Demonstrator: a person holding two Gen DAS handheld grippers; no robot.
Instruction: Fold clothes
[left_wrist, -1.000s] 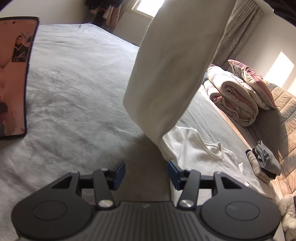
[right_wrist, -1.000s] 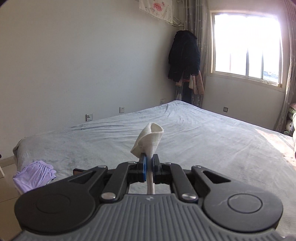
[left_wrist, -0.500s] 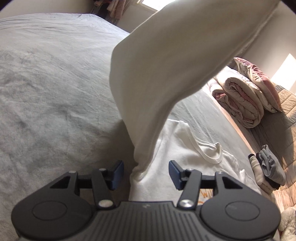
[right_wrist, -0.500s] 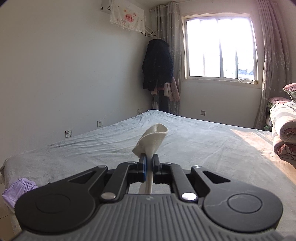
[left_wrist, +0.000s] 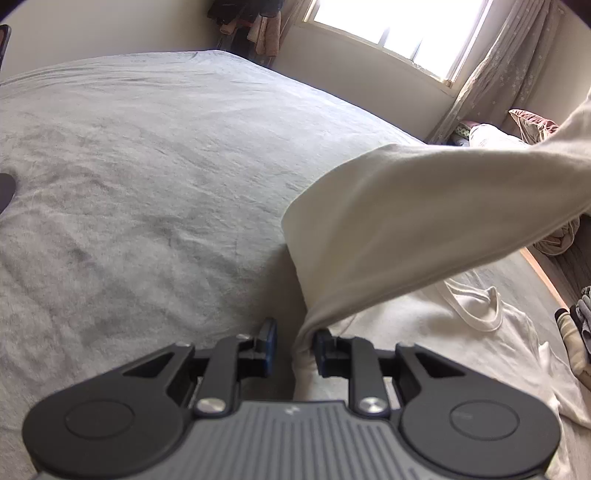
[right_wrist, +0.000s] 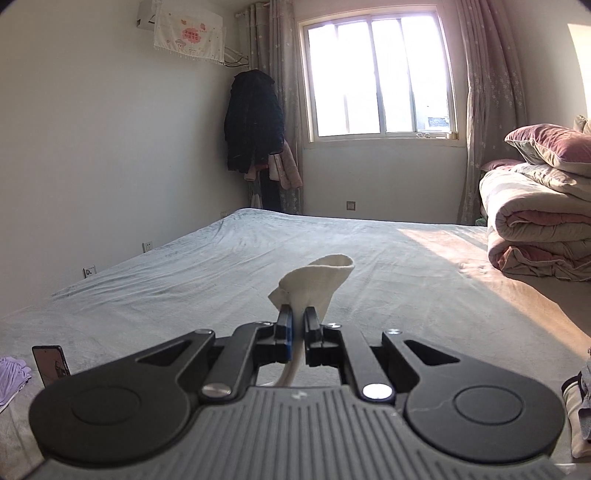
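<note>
One cream-white cotton garment (left_wrist: 424, 221) is the thing in play: most of it lies flat on the grey plush-covered bed (left_wrist: 147, 166), its ribbed neckline showing to the right in the left wrist view, while one long part of it is lifted and stretches up and to the right across that view, hiding part of the bed and the room's right corner behind it. The right claw (right_wrist: 298, 332) has its two fingers pressed narrow onto a bunched end of this cloth, which pokes up in a small curl past the tips. The left claw (left_wrist: 293, 349) stands part-way apart, and the low hanging fold of the lifted part sits between its two fingers, against the right one; the left finger is clear of the cloth. Around: one rolled pink-and-cream quilt (right_wrist: 539, 229) with one mauve pillow (right_wrist: 550, 146) on top at the bed's right side, one small stack of folded grey and cream clothes (right_wrist: 578, 406) at the right edge, one lilac garment (right_wrist: 11, 376) at the far left, one phone standing upright (right_wrist: 50, 363) beside it, one dark coat hanging in the corner (right_wrist: 255, 125), and one bright window (right_wrist: 380, 74) flanked by two patterned curtains (right_wrist: 487, 110).
</note>
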